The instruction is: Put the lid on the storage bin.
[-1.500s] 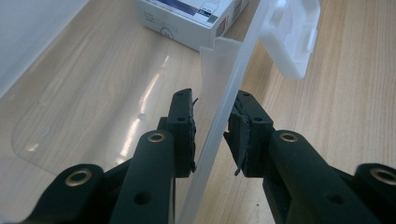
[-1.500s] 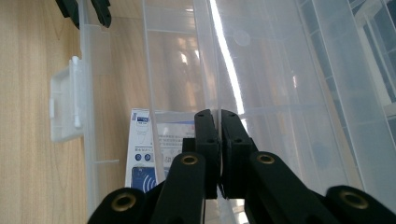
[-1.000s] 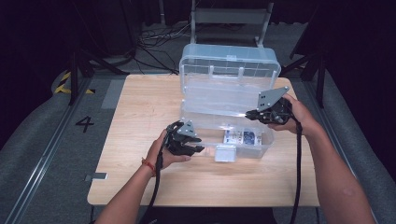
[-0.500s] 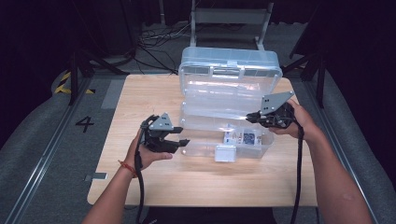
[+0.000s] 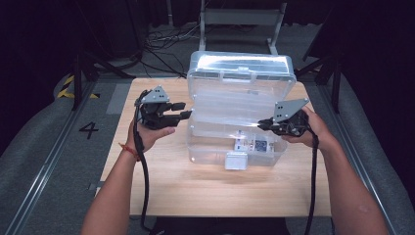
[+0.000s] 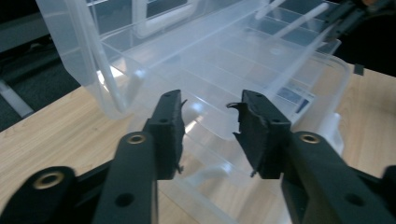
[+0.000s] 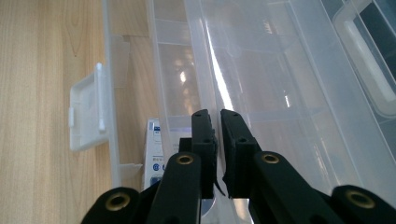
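A clear plastic storage box point(image 5: 205, 147) stands mid-table with its lid point(image 5: 242, 73) raised at the back. A clear inner tray point(image 5: 222, 110) sits tilted above the base. My right gripper point(image 5: 262, 125) is at the tray's right end, jaws shut on its thin edge point(image 7: 210, 79). My left gripper point(image 5: 182, 110) hovers open just left of the box, nothing between its jaws. From the left gripper point(image 6: 208, 109) I see the tray's left end point(image 6: 210, 93) just beyond the jaws. A white printed label point(image 5: 254, 145) lies in the base.
The box's white front latch point(image 5: 236, 160) hangs open toward me, seen too as a latch point(image 7: 86, 114) beside the base wall. The wooden table point(image 5: 161, 196) has bare room in front and to the left. A metal chair frame point(image 5: 240, 17) stands beyond the far edge.
My left gripper has moved left and away from me, from the box's front to its left side, still open. The right gripper has stayed shut at the tray's right end.
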Tool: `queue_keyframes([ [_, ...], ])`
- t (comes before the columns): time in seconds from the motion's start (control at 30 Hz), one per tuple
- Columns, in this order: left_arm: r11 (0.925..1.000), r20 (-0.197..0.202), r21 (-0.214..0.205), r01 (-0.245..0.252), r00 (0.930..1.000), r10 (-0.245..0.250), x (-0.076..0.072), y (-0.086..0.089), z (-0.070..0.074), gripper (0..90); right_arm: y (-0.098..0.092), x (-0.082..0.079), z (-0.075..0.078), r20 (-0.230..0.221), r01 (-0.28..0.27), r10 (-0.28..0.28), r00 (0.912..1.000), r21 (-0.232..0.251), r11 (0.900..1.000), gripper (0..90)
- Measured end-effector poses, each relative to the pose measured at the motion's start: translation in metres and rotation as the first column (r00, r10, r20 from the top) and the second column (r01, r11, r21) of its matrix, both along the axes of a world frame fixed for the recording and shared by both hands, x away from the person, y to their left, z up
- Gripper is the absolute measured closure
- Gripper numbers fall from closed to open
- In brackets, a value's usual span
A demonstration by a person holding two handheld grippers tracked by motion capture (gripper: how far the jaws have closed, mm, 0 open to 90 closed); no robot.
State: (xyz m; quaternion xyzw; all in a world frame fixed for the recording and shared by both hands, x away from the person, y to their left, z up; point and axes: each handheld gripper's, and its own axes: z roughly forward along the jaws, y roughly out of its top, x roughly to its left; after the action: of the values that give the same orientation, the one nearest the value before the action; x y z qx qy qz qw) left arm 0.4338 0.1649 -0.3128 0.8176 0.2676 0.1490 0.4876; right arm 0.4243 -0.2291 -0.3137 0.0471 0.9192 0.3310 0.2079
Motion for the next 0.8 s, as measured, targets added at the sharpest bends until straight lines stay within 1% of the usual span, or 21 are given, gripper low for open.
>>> queue_keyframes([
  [0.03,0.9996,0.000,-0.008,-0.025,0.9997,0.025,0.006,-0.002,0.001,62.4,0.000,0.000,0.000,0.001,0.000,0.000,1.0000,-0.001,1.0000,85.1],
  [0.07,0.9994,0.000,-0.013,-0.033,0.9995,0.033,0.011,-0.003,0.002,64.7,0.000,-0.001,0.000,0.003,0.004,-0.004,1.0000,0.000,1.0000,85.0],
  [0.1,0.9994,0.000,-0.013,-0.033,0.9995,0.033,0.011,-0.003,0.002,66.3,0.000,-0.001,0.000,0.003,0.004,-0.004,1.0000,0.000,1.0000,85.0],
  [0.17,0.9990,0.004,-0.022,-0.039,0.9992,0.039,0.019,-0.006,0.002,67.4,0.000,-0.002,-0.001,0.011,0.005,-0.005,0.9999,-0.003,1.0000,84.8],
  [0.27,0.9985,0.013,-0.019,-0.051,0.9986,0.051,0.028,-0.010,0.003,72.1,-0.001,-0.003,-0.002,0.015,0.004,-0.005,0.9999,0.003,1.0000,84.5],
  [0.3,0.9983,0.009,-0.017,-0.056,0.9984,0.056,0.031,-0.012,0.004,74.4,-0.001,-0.003,-0.002,0.015,0.005,-0.005,0.9999,0.003,1.0000,84.3],
  [0.33,0.9975,0.013,-0.013,-0.069,0.9975,0.069,0.034,-0.013,0.003,78.5,-0.001,-0.004,-0.003,0.016,0.007,-0.007,0.9998,0.007,0.9999,84.1],
  [0.4,0.9966,0.008,-0.028,-0.077,0.9970,0.078,0.041,-0.013,0.003,82.6,-0.002,-0.005,-0.004,0.024,0.007,-0.008,0.9997,0.010,0.9999,84.0],
  [0.43,0.9953,0.011,-0.037,-0.089,0.9959,0.090,0.046,-0.013,0.003,85.7,-0.002,-0.006,-0.005,0.027,0.005,-0.005,0.9996,0.011,0.9999,84.0],
  [0.47,0.9953,0.011,-0.037,-0.089,0.9959,0.090,0.046,-0.013,0.003,86.4,-0.002,-0.006,-0.005,0.027,0.005,-0.005,0.9996,0.011,0.9999,84.0],
  [0.53,0.9948,0.009,-0.055,-0.086,0.9962,0.087,0.049,-0.013,0.002,87.1,-0.002,-0.008,-0.006,0.029,0.008,-0.009,0.9995,0.010,0.9999,83.7],
  [0.57,0.9940,0.011,-0.056,-0.094,0.9954,0.095,0.049,-0.014,0.002,88.0,-0.002,-0.008,-0.007,0.031,0.006,-0.007,0.9995,0.015,0.9999,83.7],
  [0.67,0.9936,0.013,-0.055,-0.099,0.9949,0.100,0.049,-0.015,0.002,89.0,-0.003,-0.010,-0.008,0.031,0.005,-0.006,0.9995,0.021,0.9998,83.4],
  [0.7,0.9937,0.015,-0.047,-0.102,0.9946,0.103,0.049,-0.014,0.002,89.0,-0.003,-0.010,-0.009,0.029,0.003,-0.004,0.9996,0.023,0.9997,83.4],
  [0.73,0.9936,0.004,-0.049,-0.102,0.9947,0.102,0.049,-0.014,0.002,89.4,-0.003,-0.011,-0.010,0.027,0.001,-0.001,0.9996,0.026,0.9997,83.5],
  [0.8,0.9943,0.009,-0.035,-0.101,0.9948,0.101,0.048,-0.015,0.001,89.5,-0.004,-0.011,-0.012,0.025,-0.002,0.001,0.9997,0.037,0.9993,83.4],
])
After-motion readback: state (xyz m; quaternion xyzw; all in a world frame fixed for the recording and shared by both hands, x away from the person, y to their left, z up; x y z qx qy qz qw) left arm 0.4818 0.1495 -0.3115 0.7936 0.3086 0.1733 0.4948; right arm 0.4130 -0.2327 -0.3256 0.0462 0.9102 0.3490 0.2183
